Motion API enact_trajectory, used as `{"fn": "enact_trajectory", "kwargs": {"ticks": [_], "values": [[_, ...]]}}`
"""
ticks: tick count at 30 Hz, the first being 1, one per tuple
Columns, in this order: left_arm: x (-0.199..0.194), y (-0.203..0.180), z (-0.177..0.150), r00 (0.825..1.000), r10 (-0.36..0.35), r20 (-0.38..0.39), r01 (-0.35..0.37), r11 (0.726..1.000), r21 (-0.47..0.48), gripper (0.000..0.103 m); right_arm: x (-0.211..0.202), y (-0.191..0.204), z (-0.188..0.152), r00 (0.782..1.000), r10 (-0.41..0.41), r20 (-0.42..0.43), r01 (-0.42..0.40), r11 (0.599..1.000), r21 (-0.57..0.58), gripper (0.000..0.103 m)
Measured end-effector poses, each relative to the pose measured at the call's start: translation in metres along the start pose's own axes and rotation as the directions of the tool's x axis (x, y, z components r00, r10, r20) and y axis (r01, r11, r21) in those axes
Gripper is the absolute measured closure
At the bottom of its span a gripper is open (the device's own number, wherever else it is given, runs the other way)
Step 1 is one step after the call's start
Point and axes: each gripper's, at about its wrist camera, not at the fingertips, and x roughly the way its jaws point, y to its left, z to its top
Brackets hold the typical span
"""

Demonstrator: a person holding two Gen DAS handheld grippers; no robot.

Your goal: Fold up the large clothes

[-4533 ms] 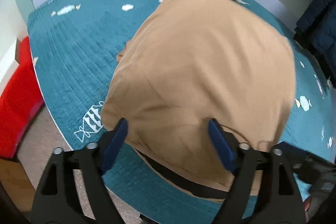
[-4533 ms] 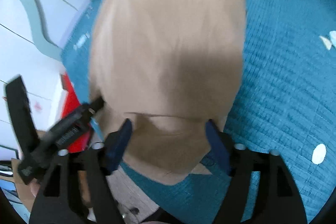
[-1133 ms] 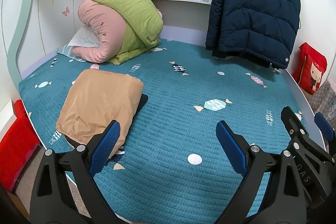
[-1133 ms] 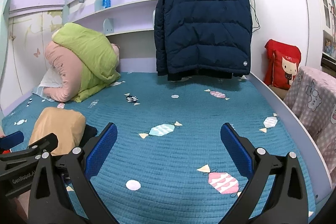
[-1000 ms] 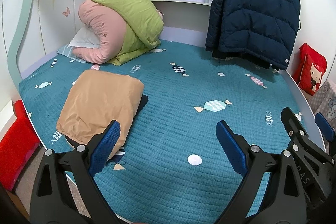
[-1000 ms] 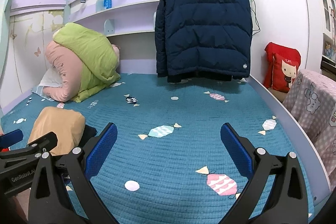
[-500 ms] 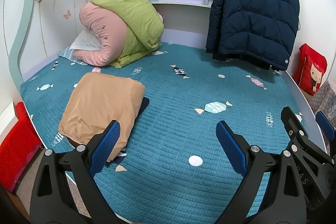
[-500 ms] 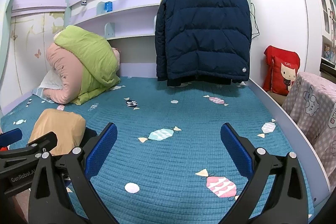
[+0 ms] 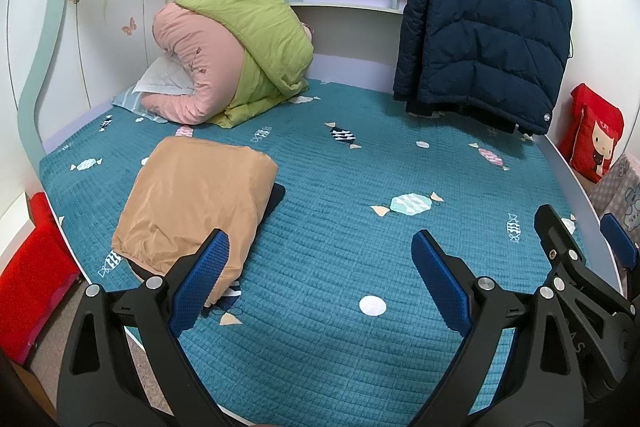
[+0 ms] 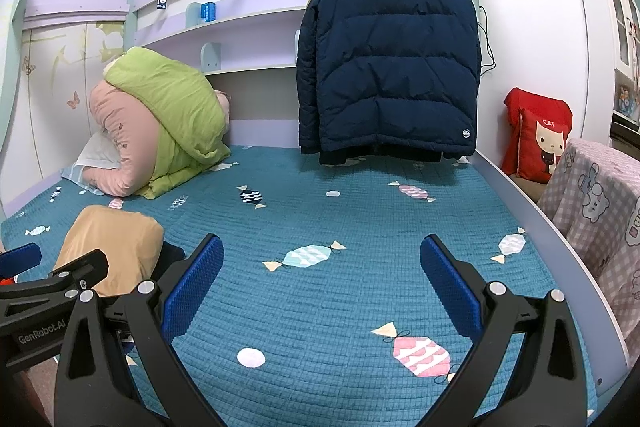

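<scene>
Now we hold the left tool point(image 9: 320, 279) and right tool point(image 10: 322, 281) released above the bed point(image 9: 320, 195), the folded tan coat point(image 9: 192, 203) at ten o'clock.

Both views were bright and evenly lit by soft, diffuse indoor light; its source was not in frame. Shadows were faint: a soft one lay under the hanging jacket point(image 10: 388, 55) on the bed cover point(image 10: 340, 291), and another beside the folded tan garment point(image 9: 192, 203). No glare was visible. Focus was sharp across each picture, without motion blur. Fisheye distortion bent straight edges strongly toward the rim, and the corners were black.
</scene>
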Motion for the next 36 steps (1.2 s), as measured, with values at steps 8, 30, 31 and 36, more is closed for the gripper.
{"fn": "enact_trajectory", "kwargs": {"ticks": [8, 30, 31, 36], "values": [[-0.0011, 0.0024, -0.0011, 1.000, -0.001, -0.002, 0.001, 1.000, -0.002, 0.010, -0.0008, 0.0007, 0.0003, 1.000, 0.004, 0.003, -0.004, 1.000, 0.004, 0.008], [-0.0008, 0.0009, -0.0032, 1.000, 0.005, -0.006, -0.005, 1.000, -0.002, 0.010, -0.0015, 0.0011, 0.0002, 1.000, 0.003, -0.001, -0.003, 1.000, 0.006, 0.008], [-0.0009, 0.0009, -0.0034, 1.000, 0.004, -0.005, -0.004, 1.000, -0.002, 0.010, -0.0016, 0.0012, 0.0003, 1.000, 0.003, -0.002, -0.003, 1.000, 0.006, 0.008], [-0.0002, 0.0014, -0.0040, 1.000, 0.003, -0.007, -0.003, 1.000, -0.001, 0.010, -0.0012, 0.0006, -0.0001, 1.000, 0.003, -0.001, -0.003, 1.000, 0.005, 0.008]]}}
